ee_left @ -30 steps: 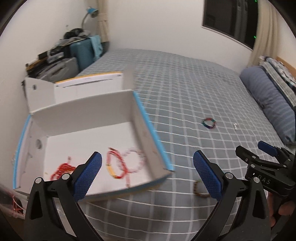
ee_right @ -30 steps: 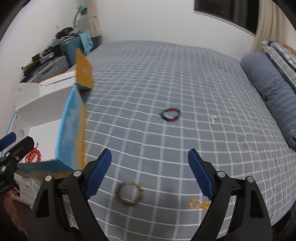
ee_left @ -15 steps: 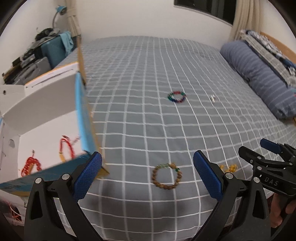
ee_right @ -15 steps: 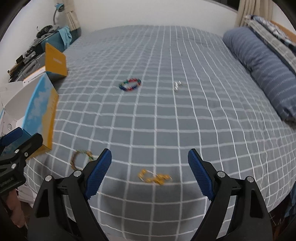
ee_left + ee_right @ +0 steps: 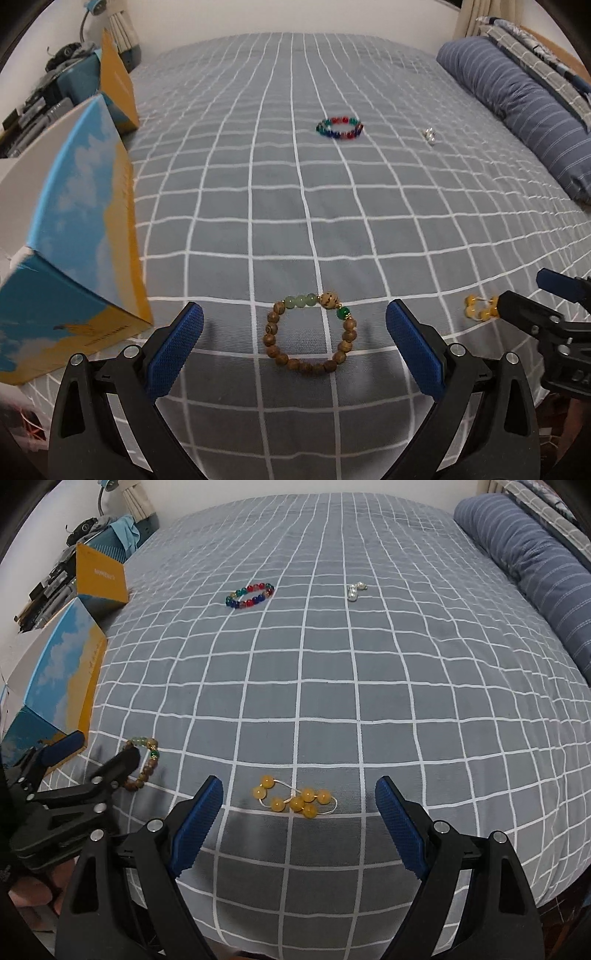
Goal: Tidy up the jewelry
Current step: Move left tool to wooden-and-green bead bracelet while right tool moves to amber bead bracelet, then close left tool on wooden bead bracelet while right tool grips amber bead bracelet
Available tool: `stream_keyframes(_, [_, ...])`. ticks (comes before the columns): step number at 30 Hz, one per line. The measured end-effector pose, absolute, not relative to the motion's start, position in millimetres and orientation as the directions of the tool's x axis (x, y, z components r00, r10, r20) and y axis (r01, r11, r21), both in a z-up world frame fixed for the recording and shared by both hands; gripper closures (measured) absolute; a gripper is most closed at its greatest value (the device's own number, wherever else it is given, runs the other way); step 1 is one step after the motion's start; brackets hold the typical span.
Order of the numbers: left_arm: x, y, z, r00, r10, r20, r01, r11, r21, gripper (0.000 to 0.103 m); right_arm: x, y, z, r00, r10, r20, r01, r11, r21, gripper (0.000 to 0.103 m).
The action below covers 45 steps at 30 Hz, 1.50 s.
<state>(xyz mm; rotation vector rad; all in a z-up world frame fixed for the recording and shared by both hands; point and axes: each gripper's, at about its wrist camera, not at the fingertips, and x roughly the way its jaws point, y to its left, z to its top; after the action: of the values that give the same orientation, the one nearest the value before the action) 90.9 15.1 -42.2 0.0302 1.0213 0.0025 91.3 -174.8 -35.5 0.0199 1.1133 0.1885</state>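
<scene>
Left tool (image 5: 293, 334) wide open, empty, wooden bead bracelet (image 5: 309, 333) lies flat on bed (image 5: 332, 229) between its fingers. Right tool (image 5: 299, 814) also wide open, empty, yellow bead string (image 5: 295, 799) between its fingers. Box (image 5: 77, 236) stands just left of wooden bracelet. Multicolour bracelet (image 5: 340, 127) and small silver piece (image 5: 429, 134) lie farther off, near pillow (image 5: 517, 107).
</scene>
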Motion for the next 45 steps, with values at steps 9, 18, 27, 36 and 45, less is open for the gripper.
stream_keyframes(9, [99,15,-66,0.502,0.019,-0.865,0.023,0.999,0.036,0.006,100,-176,-54,0.373,0.184,-0.909,-0.137,0.98,0.142,0.033])
stream_keyframes(18, [101,12,-73,0.492,0.029,-0.87,0.027,0.998,0.048,0.016,103,-171,-63,0.349,0.18,-0.92,-0.144,0.98,0.137,0.049])
stream_keyframes(27, [101,9,-70,0.48,0.011,-0.877,0.045,0.998,0.038,0.07,104,-171,-65,0.324,0.181,-0.928,-0.146,0.979,0.14,0.077])
stream_keyframes(36, [100,13,-62,0.48,-0.013,-0.877,0.041,0.999,0.007,0.088,101,-172,-61,0.327,0.186,-0.926,-0.136,0.979,0.149,0.094])
stream_keyframes(45, [99,16,-52,0.485,-0.036,-0.874,0.035,0.999,-0.022,0.088,100,-174,-54,0.349,0.198,-0.916,-0.125,0.979,0.163,0.094])
